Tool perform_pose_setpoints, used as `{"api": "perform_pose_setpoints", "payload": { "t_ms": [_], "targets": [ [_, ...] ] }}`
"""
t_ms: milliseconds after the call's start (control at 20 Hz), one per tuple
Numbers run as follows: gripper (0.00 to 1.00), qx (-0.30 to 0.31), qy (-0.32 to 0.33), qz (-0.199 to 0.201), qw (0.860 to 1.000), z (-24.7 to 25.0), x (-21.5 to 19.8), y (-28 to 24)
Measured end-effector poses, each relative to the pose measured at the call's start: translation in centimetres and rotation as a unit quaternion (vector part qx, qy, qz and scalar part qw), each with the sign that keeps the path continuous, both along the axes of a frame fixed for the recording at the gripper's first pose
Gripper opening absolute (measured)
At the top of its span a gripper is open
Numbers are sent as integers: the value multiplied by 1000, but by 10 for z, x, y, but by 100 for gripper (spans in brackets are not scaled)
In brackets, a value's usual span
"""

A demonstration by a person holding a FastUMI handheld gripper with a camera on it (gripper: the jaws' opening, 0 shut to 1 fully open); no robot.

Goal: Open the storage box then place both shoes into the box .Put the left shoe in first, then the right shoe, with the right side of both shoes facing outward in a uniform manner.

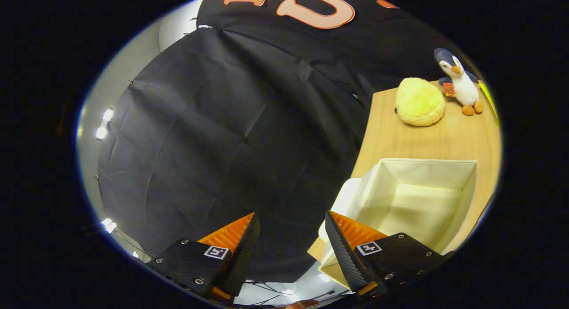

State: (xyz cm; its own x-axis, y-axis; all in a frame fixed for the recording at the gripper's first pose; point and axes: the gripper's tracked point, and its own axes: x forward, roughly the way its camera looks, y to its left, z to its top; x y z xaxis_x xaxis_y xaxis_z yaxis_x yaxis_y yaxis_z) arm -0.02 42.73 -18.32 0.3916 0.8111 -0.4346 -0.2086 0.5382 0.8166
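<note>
The cream storage box stands open on the wooden table, its inside bare and pale. My gripper is open, nothing between its fingers. It is held high and off the table's left edge, pointing mostly at the black cloth wall. The right finger overlaps the box's near left corner in the view; the left finger hangs over the dark cloth. A white rounded thing shows just outside the box's left wall; I cannot tell what it is.
Beyond the box, at the table's far end, lie a yellow plush cushion and a penguin soft toy. The black cloth wall rises left of the table. Lamps shine at the far left.
</note>
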Motion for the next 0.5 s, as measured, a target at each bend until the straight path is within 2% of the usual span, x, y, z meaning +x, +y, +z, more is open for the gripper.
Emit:
{"api": "perform_pose_setpoints", "payload": {
  "t_ms": [150,250,500],
  "targets": [
    [90,-32,-6,-41,999,-15,4,-52],
    [89,-75,-21,-64,995,-33,-1,-89],
    [90,-170,-28,-97,980,-77,-28,-172]
  ]
}}
